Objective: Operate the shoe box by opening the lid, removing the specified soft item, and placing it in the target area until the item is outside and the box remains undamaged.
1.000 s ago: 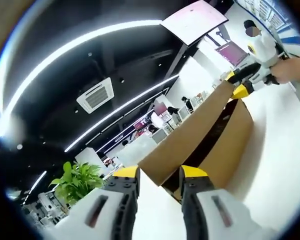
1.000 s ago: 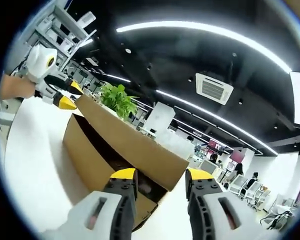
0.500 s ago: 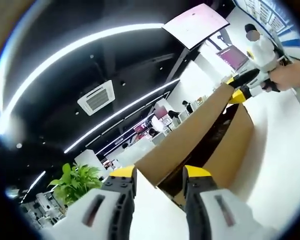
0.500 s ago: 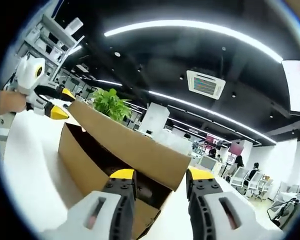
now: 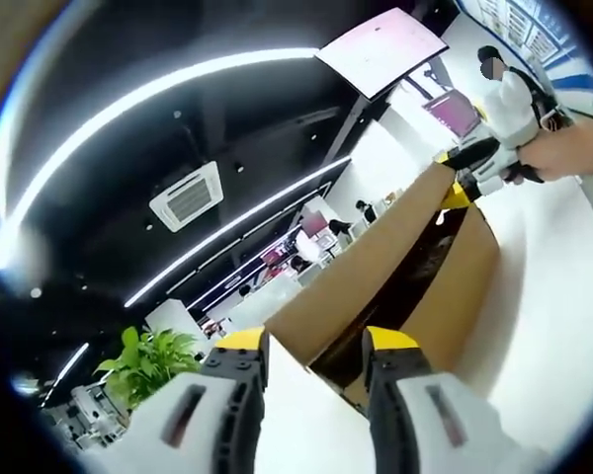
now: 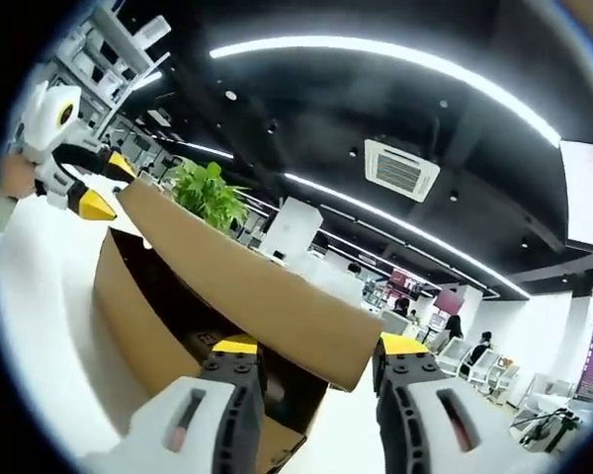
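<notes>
Left tool (image 5: 311,346) rose from the bottom of the left gripper view with its two yellow-tipped jaws standing apart and nothing between them. Just past those tips sat one end of the brown cardboard shoe box (image 5: 445,296) on the white desk (image 5: 544,346), its lid (image 5: 361,272) lifted at an angle so that a dark gap showed between lid and box wall. At the far end of the box, toward the right of that view, the right tool (image 5: 465,176) met the raised corner of the lid, held by a person's hand (image 5: 573,148); whether its jaws pinched the lid could not be told from there. A green potted plant (image 5: 148,360) stood low at the left, under a dark ceiling with long light strips (image 5: 148,89).

In the right gripper view the left tool (image 6: 89,183) appeared at the far left corner of the lid (image 6: 247,286), with the plant (image 6: 206,193) behind it. The shoe box (image 6: 138,326) ran toward the camera, its dark inside visible under the tilted lid. The right tool (image 6: 316,346) stood at the bottom, jaws spread to either side of the lid's near corner, gripping nothing that could be seen. What lay inside the box could not be made out.
</notes>
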A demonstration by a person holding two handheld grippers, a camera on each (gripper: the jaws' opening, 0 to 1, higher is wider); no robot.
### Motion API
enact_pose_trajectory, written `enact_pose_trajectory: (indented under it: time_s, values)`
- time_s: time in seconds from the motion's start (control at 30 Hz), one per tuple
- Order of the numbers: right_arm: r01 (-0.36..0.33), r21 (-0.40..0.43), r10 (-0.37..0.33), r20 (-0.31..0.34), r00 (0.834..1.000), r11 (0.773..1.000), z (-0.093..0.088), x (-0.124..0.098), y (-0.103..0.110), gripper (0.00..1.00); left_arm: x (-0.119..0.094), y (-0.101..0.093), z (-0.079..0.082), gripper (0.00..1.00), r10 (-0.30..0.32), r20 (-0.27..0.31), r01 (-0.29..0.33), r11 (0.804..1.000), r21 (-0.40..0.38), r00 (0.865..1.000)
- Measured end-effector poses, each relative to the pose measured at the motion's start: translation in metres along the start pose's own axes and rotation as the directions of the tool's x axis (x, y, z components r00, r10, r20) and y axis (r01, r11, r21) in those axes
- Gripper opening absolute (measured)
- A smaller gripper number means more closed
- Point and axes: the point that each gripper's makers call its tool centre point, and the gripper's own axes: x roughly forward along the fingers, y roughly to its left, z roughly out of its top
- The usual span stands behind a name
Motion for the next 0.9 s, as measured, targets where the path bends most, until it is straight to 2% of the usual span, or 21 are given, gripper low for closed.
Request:
enact_pose_trajectory:
  time_s: [0.1, 0.2, 0.3, 0.37, 0.5, 0.7, 0.8, 0.9]
  values:
    - [0.014, 0.016, -0.014, 0.000, 1.000, 1.000, -0.001, 0.000, -0.001, 0.41, 0.000, -0.001, 0.001, 0.41, -0.007, 0.009, 0.007, 1.000, -0.008, 1.000]
    - [0.001, 0.081, 0.001, -0.026, 1.000, 0.997, -0.006, 0.002, 0.001, 0.40, 0.000, -0.001, 0.002, 0.42, -0.010, 0.010, 0.010, 1.000, -0.006, 1.000]
    - [0.005, 0.095, -0.003, -0.021, 1.000, 0.995, -0.008, 0.005, 0.001, 0.40, 0.000, -0.002, 0.001, 0.42, -0.013, 0.010, 0.013, 1.000, -0.008, 1.000]
    - [0.035, 0.126, -0.035, -0.002, 0.999, 0.991, -0.004, 0.005, -0.003, 0.40, -0.002, -0.003, 0.001, 0.42, -0.013, 0.011, 0.013, 1.000, 0.001, 1.000]
    - [0.045, 0.139, -0.047, 0.016, 0.999, 0.989, 0.004, 0.003, -0.006, 0.36, -0.003, -0.002, 0.002, 0.43, -0.013, 0.017, 0.014, 1.000, -0.007, 1.000]
    - [0.058, 0.153, -0.061, 0.016, 0.998, 0.986, 0.003, 0.004, -0.010, 0.34, -0.002, -0.004, 0.003, 0.45, -0.037, 0.020, 0.037, 0.999, 0.003, 0.999]
    - [0.064, 0.160, -0.068, 0.020, 0.997, 0.985, 0.002, 0.005, -0.010, 0.32, -0.002, -0.004, 0.004, 0.45, -0.039, 0.020, 0.039, 0.999, -0.016, 0.999]
    - [0.084, 0.161, -0.088, 0.016, 0.996, 0.983, 0.001, 0.004, -0.014, 0.27, -0.003, -0.004, 0.004, 0.45, -0.038, 0.019, 0.038, 0.999, -0.011, 0.999]
